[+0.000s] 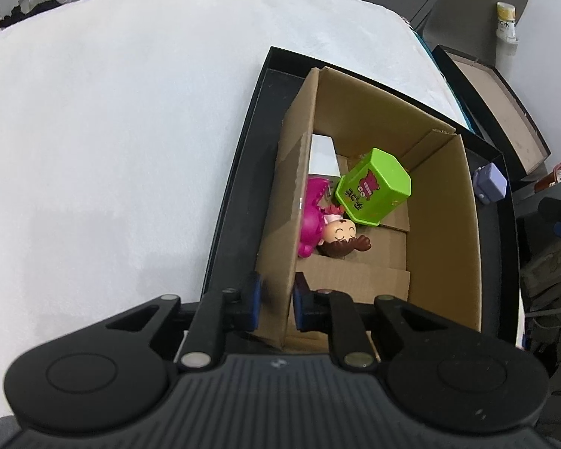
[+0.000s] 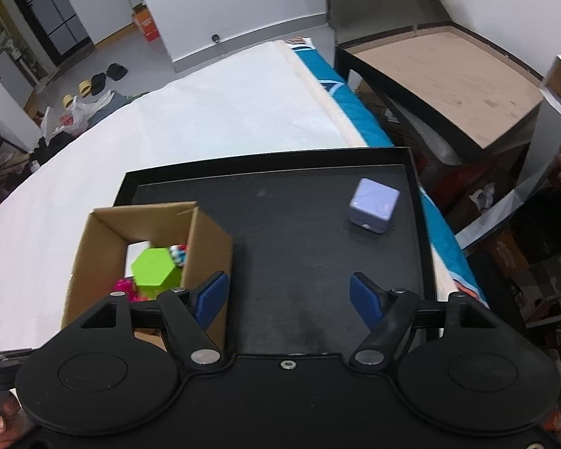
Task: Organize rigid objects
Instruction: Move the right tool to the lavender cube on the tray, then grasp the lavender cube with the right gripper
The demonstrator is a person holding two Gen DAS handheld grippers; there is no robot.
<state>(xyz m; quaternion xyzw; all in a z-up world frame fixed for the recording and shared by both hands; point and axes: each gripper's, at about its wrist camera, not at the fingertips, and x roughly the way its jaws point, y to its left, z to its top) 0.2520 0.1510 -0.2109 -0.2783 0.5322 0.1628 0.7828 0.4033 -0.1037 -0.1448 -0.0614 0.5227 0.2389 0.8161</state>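
Here the pale lilac plastic cube with rounded corners (image 2: 374, 204) sits alone on the floor of the shallow black tray (image 2: 299, 258), near the tray's far right corner and well apart from everything else; its lower edge shows a small round button-like detail. In the left wrist view the same cube (image 1: 490, 183) peeks out beyond the box's right wall.

The open brown cardboard box (image 1: 445, 224) stands inside the tray at its left side. In it lie a bright green plastic bin-shaped toy with a printed label (image 1: 374, 189), tipped on its side, and a cartoon doll figure in a magenta dress with brown hair (image 1: 329, 224), lying just beside the green toy and against the box's left wall. A white flat piece (image 1: 322, 155) stands behind them, and the right wrist view shows a small multicoloured item (image 2: 178, 252) next to the green toy.

The left gripper (image 1: 276, 301) is clamped on the near left wall of the cardboard box, one blue pad on each side. The right gripper (image 2: 288, 299) hangs over bare tray floor with its jaws parted and nothing between them.
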